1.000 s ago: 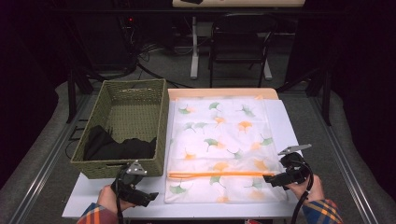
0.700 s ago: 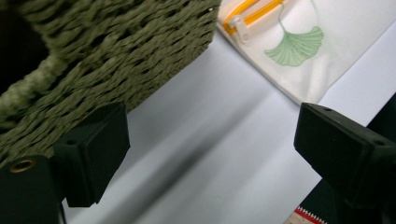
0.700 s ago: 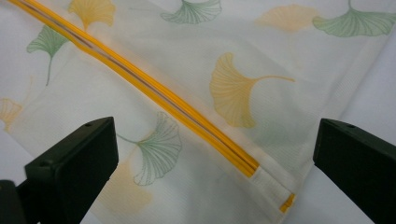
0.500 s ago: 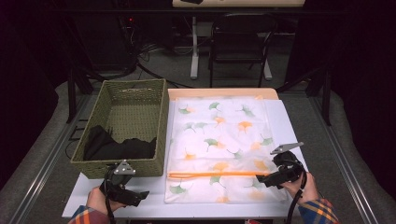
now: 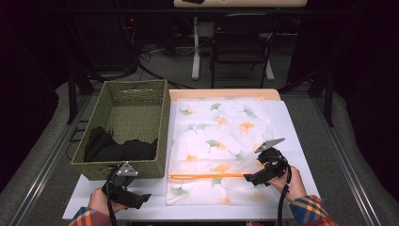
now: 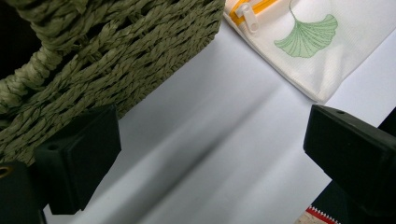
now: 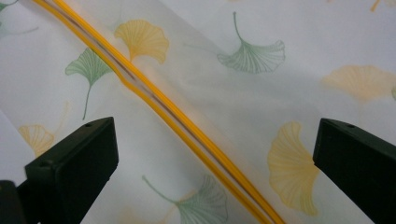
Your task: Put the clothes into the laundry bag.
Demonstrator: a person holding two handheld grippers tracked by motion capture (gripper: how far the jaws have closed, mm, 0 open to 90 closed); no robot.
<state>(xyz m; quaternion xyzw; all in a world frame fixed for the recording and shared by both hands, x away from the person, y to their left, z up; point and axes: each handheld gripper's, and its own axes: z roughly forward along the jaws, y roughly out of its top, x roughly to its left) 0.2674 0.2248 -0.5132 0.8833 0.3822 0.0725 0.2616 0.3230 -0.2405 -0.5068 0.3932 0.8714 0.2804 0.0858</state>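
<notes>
The white mesh laundry bag with ginkgo-leaf print (image 5: pixel 221 150) lies flat at table centre, its orange zipper (image 5: pixel 207 176) at 6 o'clock. Right gripper (image 5: pixel 250 178) hovers over the zipper, jaws wide, empty. Left gripper (image 5: pixel 145 198), at 7 o'clock beside the green woven basket (image 5: pixel 136 110), has just been opening, empty.

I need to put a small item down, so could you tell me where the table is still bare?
Bare white table runs as a strip right of the leaf-print bag, and a shorter patch lies in front of the wicker basket near the left claw. The middle is crowded: the bag covers it, with the right claw open over its orange zipper.
</notes>
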